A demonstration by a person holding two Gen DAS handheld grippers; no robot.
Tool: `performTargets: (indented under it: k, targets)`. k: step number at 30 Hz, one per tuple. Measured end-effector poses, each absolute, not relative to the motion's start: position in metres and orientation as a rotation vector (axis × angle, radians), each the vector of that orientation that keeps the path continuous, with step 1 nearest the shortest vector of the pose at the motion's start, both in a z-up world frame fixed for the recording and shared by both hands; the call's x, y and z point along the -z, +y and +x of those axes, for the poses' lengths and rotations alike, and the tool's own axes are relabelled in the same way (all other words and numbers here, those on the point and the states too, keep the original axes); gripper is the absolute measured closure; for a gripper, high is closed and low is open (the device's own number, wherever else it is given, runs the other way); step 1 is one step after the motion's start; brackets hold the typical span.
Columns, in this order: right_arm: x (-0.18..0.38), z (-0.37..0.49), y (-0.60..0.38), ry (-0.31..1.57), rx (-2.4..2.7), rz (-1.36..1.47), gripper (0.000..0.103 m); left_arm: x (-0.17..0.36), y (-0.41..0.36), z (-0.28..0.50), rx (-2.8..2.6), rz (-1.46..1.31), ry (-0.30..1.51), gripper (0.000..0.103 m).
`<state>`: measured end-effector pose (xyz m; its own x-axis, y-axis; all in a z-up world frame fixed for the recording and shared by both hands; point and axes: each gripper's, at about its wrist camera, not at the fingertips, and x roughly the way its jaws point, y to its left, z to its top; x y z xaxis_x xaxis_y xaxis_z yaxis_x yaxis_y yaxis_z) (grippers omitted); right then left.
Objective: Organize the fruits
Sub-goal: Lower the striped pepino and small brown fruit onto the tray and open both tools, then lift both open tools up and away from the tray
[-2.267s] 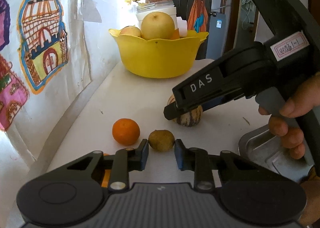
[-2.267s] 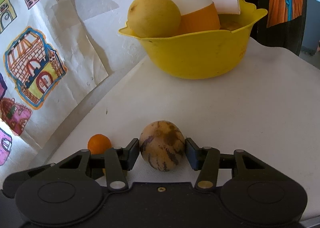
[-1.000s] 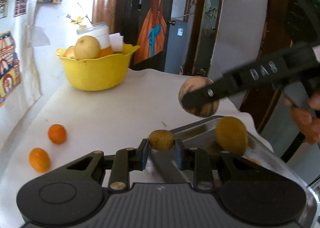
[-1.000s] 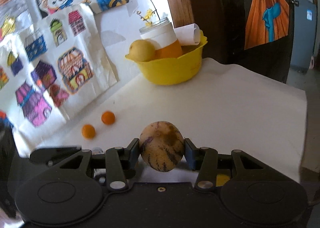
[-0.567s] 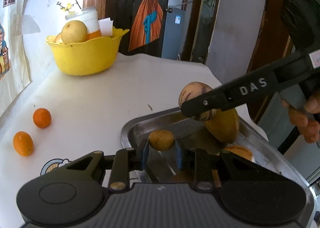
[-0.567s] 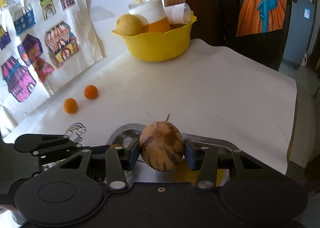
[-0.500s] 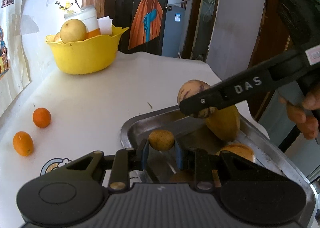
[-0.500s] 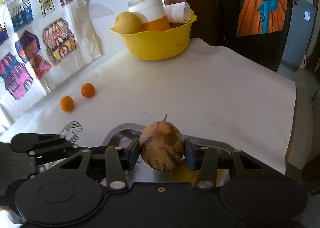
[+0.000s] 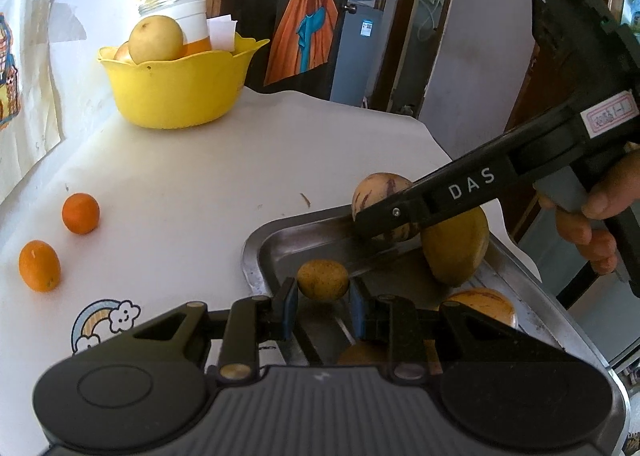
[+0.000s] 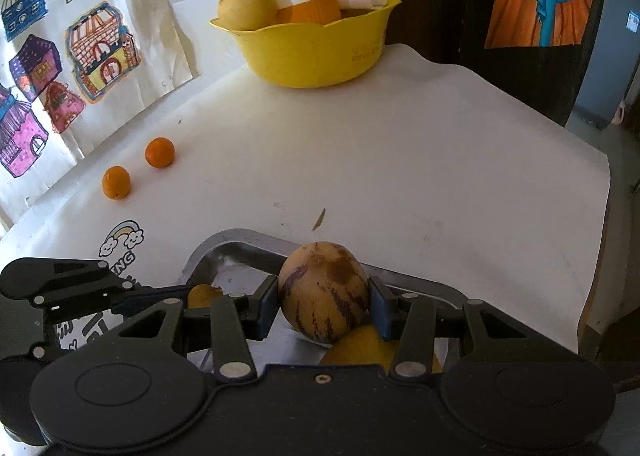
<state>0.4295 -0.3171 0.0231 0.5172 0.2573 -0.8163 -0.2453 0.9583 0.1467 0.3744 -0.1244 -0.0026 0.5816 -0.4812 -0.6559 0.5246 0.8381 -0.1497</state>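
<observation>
Left gripper (image 9: 322, 298) jaws clamp a small round brown fruit (image 9: 322, 279); right gripper (image 10: 323, 306) jaws pinch a striped oval melon (image 10: 323, 291), both over the shiny rounded-corner metal tray (image 9: 256, 244).

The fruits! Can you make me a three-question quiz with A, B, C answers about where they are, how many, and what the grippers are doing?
1. Where do the small oranges lie?
A. In the tray
B. On the white table
C. In the bowl

2. How many small oranges lie there?
A. Two
B. Four
C. None

3. What is the right gripper doing?
A. Standing open and empty
B. Squeezing a cup
C. Holding a striped melon

Answers:
1. B: the oranges sit on the table, away from the tray and the bowl.
2. A: only those two show.
3. C: the right gripper is shut on the striped melon above the tray; the left gripper holds a small brown fruit.
</observation>
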Motion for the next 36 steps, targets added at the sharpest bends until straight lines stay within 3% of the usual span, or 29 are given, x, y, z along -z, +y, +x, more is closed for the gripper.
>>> performTargets:
  k: [11,17,19,24,28,33,36]
  targets:
    - [-0.026,0.427,-0.322,0.979,-0.286,0.036,0.051,0.0,-0.124,0.372,0.593,0.055,0.749,0.072]
    - [-0.037,0.419,-0.323,0.947,-0.28,0.02,0.049,-0.007,-0.12,0.365,0.595,0.053,0.74,0.066]
    - [-0.043,0.416,-0.325,0.932,-0.278,0.024,0.048,-0.012,-0.117,0.361,0.587,0.05,0.73,0.054]
    - [-0.058,0.401,-0.331,0.892,-0.272,0.044,0.041,-0.026,-0.106,0.344,0.566,0.022,0.692,0.042]
    - [-0.064,0.379,-0.332,0.858,-0.279,0.041,0.035,-0.033,-0.095,0.326,0.531,-0.019,0.665,0.019]
    - [-0.066,0.337,-0.329,0.824,-0.3,0.028,0.025,-0.037,-0.084,0.301,0.51,-0.064,0.647,0.004]
    - [-0.068,0.311,-0.323,0.798,-0.313,0.01,0.019,-0.037,-0.076,0.285,0.489,-0.096,0.647,0.001]
